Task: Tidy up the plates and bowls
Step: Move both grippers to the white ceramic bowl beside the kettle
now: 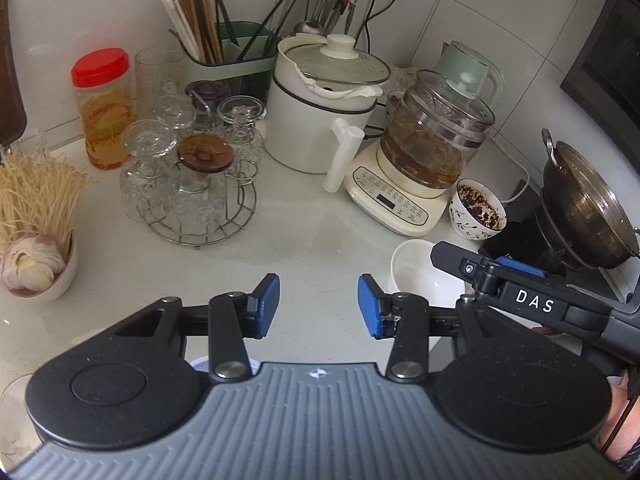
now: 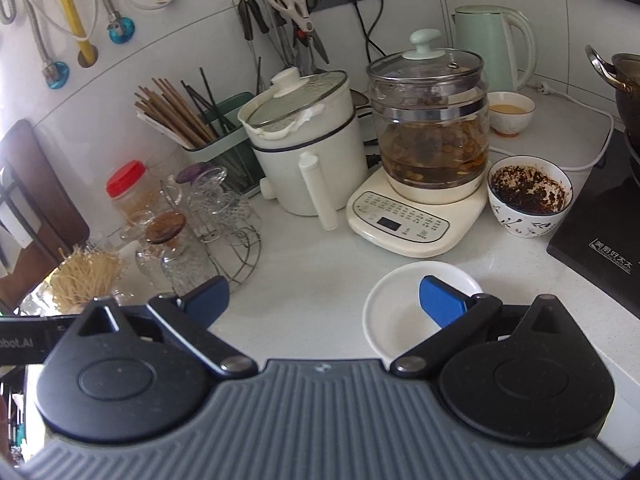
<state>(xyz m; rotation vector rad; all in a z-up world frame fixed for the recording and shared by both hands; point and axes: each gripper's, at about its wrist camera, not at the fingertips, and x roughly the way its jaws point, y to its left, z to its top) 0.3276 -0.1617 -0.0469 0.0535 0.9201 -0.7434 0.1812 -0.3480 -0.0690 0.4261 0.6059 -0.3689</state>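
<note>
Left wrist view is showing your left gripper [image 1: 319, 306] hanging over bare counter [image 1: 304, 236], its blue pads apart with nothing between them. You are keeping it free, likely so it can take a second dish. Your right gripper [image 2: 324, 300] is also standing wide apart and empty, and its right finger [image 2: 442, 306] is reaching over the white dish [image 2: 394, 312], which is sitting on the counter in front of the cream kettle base [image 2: 416, 224]. That line-up suggests you are going for the dish's rim. Just behind it, beside the black cooktop [image 2: 600, 232], the patterned bowl [image 2: 528, 196] is waiting with dark residue inside, so it may need care when lifted. A smaller bowl [image 2: 511, 114] is standing further back, near the green kettle [image 2: 492, 46].
</note>
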